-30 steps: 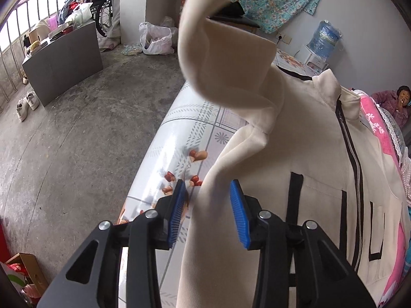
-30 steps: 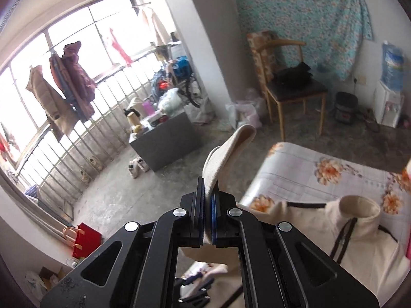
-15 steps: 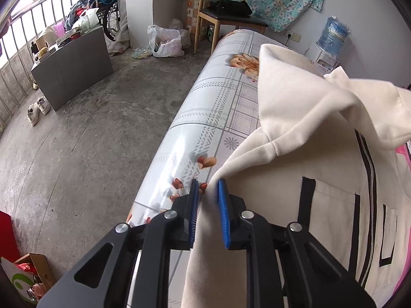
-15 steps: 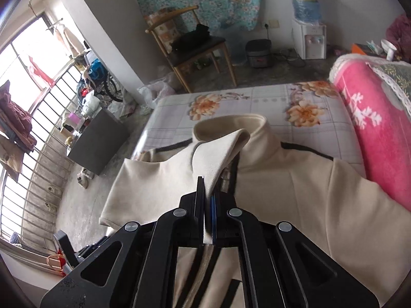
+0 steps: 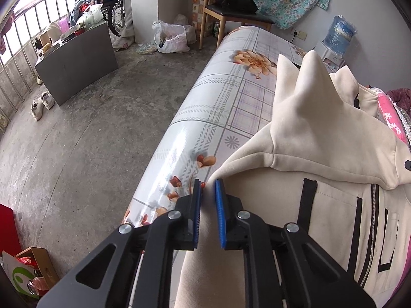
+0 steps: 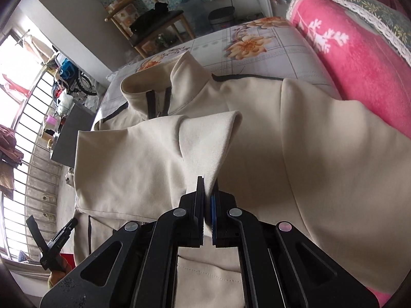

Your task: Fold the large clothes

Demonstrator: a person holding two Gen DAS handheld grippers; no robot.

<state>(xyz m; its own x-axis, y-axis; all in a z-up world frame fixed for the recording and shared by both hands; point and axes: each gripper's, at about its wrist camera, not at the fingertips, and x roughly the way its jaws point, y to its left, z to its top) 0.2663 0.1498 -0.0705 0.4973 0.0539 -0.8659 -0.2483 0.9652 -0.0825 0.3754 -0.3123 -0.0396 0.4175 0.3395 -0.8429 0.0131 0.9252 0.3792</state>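
A large cream zip jacket [image 5: 334,213] with black trim lies face up on a table with a floral cloth [image 5: 231,87]. My left gripper [image 5: 208,187] is shut on the jacket's left side edge at the table's rim. My right gripper [image 6: 208,184] is shut on the cuff of the left sleeve [image 6: 205,138], which is folded across the jacket's chest [image 6: 321,159] below the collar [image 6: 159,89]. The left gripper also shows at the lower left of the right wrist view [image 6: 51,241].
A pink blanket [image 6: 346,51] lies along the table's far side. A wooden chair [image 5: 231,7] stands past the table's end. A grey cabinet [image 5: 77,59], a white bag [image 5: 169,38] and shoes [image 5: 41,102] are on the concrete floor to the left.
My right gripper carried the sleeve cuff from high in the air over and down onto the jacket's chest. My left gripper closed on the jacket's side edge.
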